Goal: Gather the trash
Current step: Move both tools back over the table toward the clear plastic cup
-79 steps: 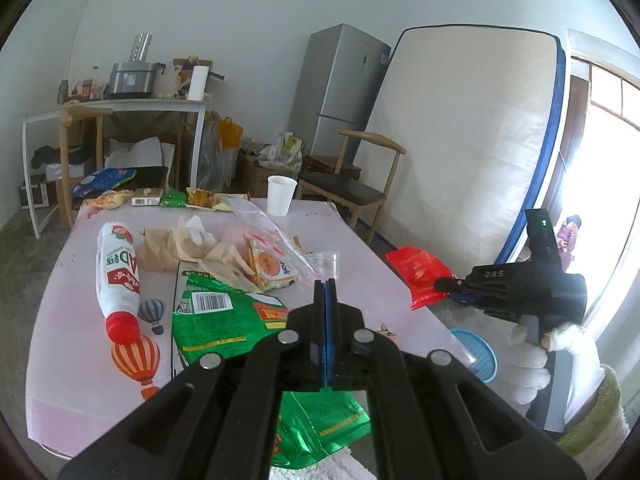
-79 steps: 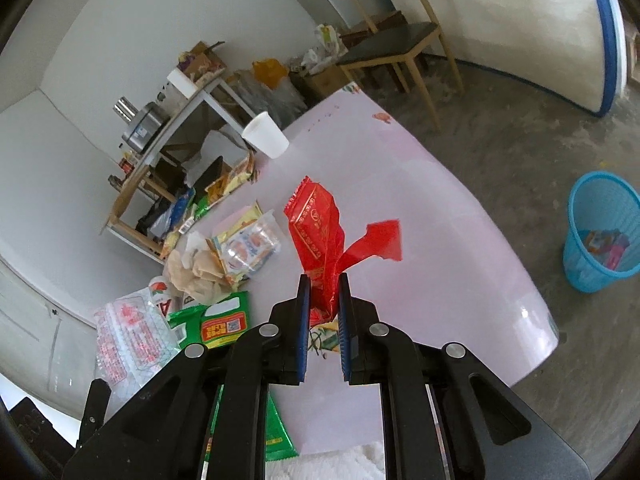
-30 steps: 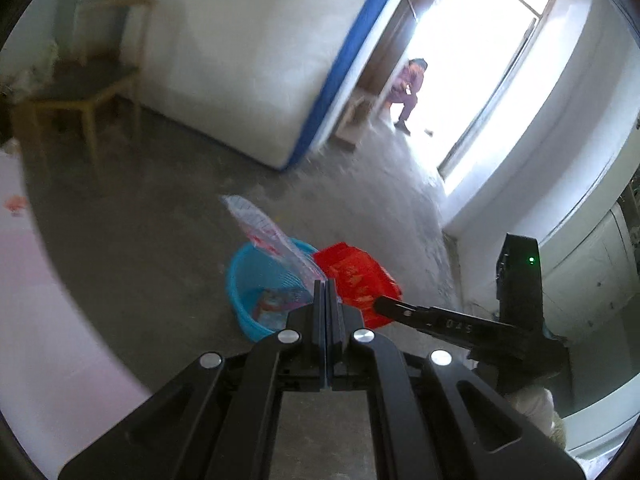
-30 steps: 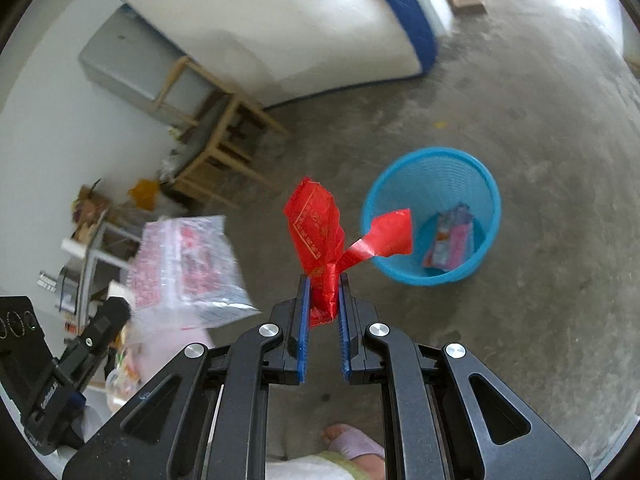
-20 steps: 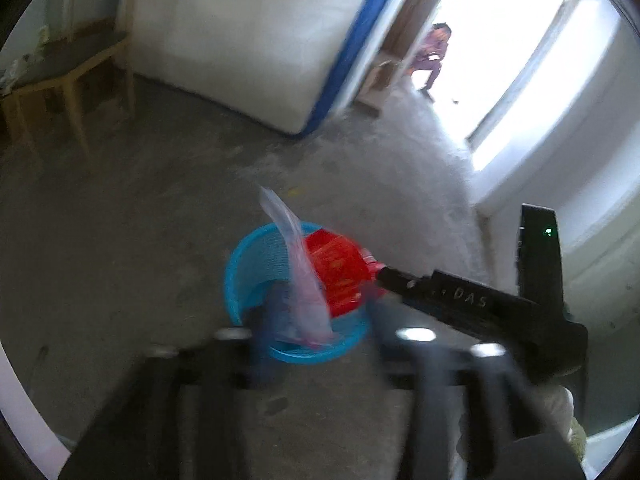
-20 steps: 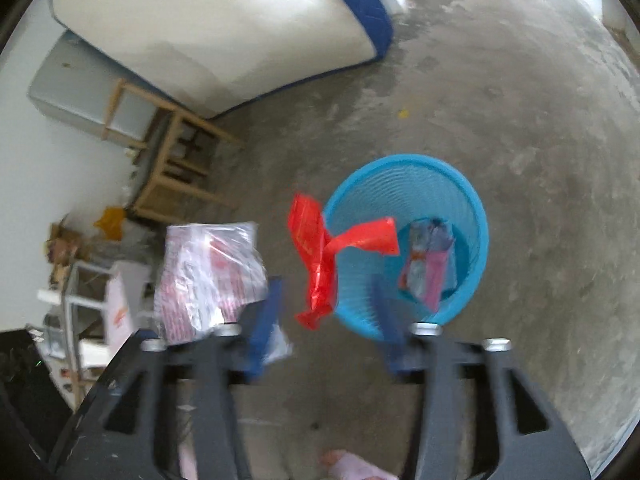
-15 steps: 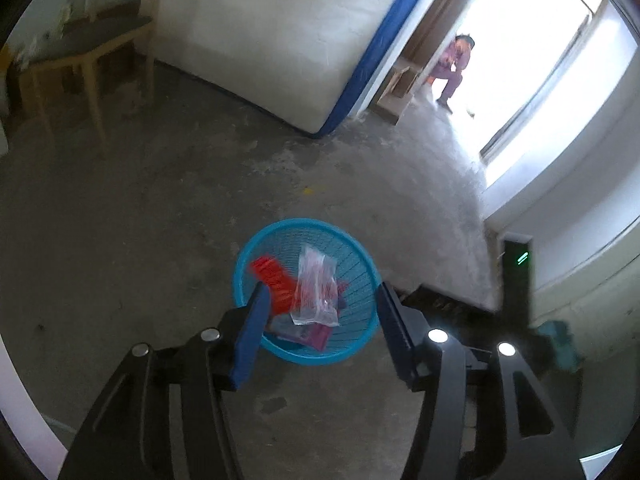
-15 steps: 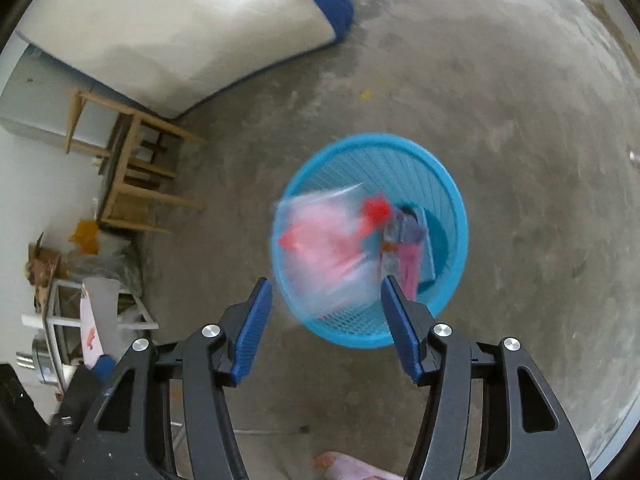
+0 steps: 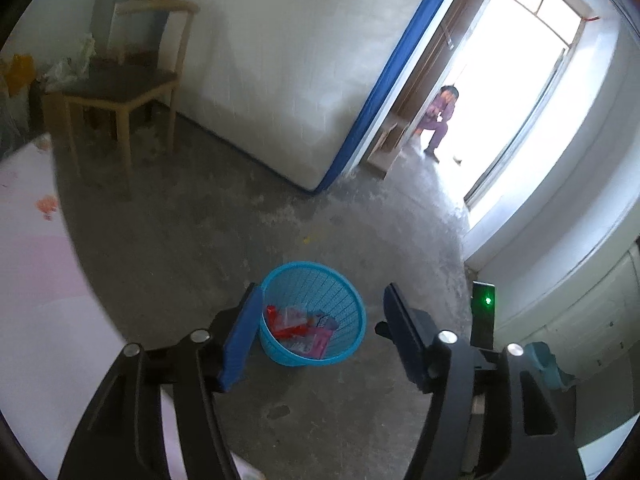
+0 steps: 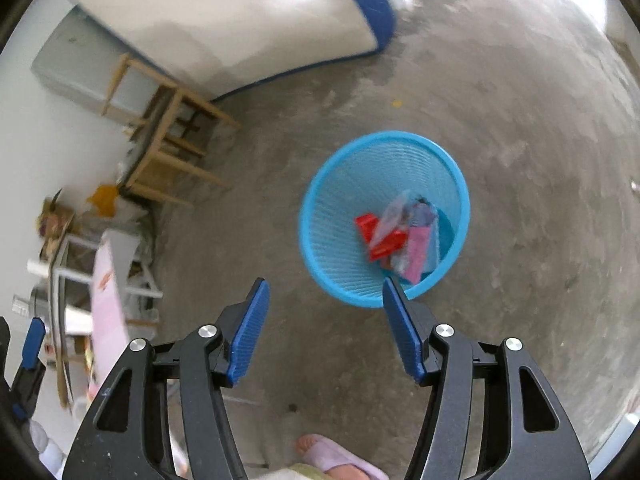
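Observation:
A blue mesh waste basket (image 9: 349,298) (image 10: 332,200) stands on the concrete floor. Inside lie a red wrapper (image 10: 378,236) (image 9: 276,322), a clear plastic bag (image 10: 394,210) (image 9: 292,318) and a pink packet (image 10: 418,254) (image 9: 318,340). My left gripper (image 9: 322,336) hangs above the basket, its jaws still opening with nothing between them. My right gripper (image 10: 324,326) is held high over the floor just left of the basket, jaws also opening and empty. The right gripper's body (image 9: 482,320) with a green light shows at the right of the left wrist view.
A pink-clothed table (image 9: 36,280) is at the left. A wooden chair (image 9: 120,88) stands by a white mattress (image 9: 288,64) leaning on the wall. A person (image 9: 438,116) sits in the bright doorway. A slippered foot (image 10: 336,454) is below the right gripper.
Both grippers went from shut on their trash to open over the basket. The red wrapper and the clear bag fell into it and now lie inside.

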A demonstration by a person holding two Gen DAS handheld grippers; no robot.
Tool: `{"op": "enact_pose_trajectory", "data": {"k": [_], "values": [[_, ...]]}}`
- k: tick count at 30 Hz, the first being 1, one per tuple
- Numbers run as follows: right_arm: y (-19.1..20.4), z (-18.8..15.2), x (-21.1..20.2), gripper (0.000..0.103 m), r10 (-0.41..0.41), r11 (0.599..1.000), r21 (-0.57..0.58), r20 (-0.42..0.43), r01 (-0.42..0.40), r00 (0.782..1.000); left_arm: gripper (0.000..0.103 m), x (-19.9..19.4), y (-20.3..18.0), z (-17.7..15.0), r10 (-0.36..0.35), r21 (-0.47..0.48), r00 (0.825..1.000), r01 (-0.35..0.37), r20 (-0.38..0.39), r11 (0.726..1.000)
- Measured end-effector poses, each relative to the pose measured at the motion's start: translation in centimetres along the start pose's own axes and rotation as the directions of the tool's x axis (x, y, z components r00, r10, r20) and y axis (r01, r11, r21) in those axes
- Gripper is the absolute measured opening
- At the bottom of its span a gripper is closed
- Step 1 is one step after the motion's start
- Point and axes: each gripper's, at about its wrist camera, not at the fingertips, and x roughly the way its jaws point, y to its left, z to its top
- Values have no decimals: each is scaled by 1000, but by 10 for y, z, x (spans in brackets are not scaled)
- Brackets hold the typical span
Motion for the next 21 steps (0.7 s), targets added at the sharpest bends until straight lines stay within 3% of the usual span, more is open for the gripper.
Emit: {"op": "enact_pose_trajectory", "data": {"k": [5,9,12,21], "values": [[47,-14,-38,66,68,990,-122,-2,-68,998,70,-91,3,-24,47,22,992,-50,113,999],[95,-27,-59,66,132,968,-214,-21,-134,991,71,-155,24,-50,133,-33,972,-129,194,991],[139,-44,-68,67,192,938,-283,-58,-200,980,71,-204,47,-78,219,-123,943,-194,250,973],[256,-103,-64,67,279,839,-420,-213,-345,936,71,-305,99,-156,382,-331,865,-274,326,903]]}}
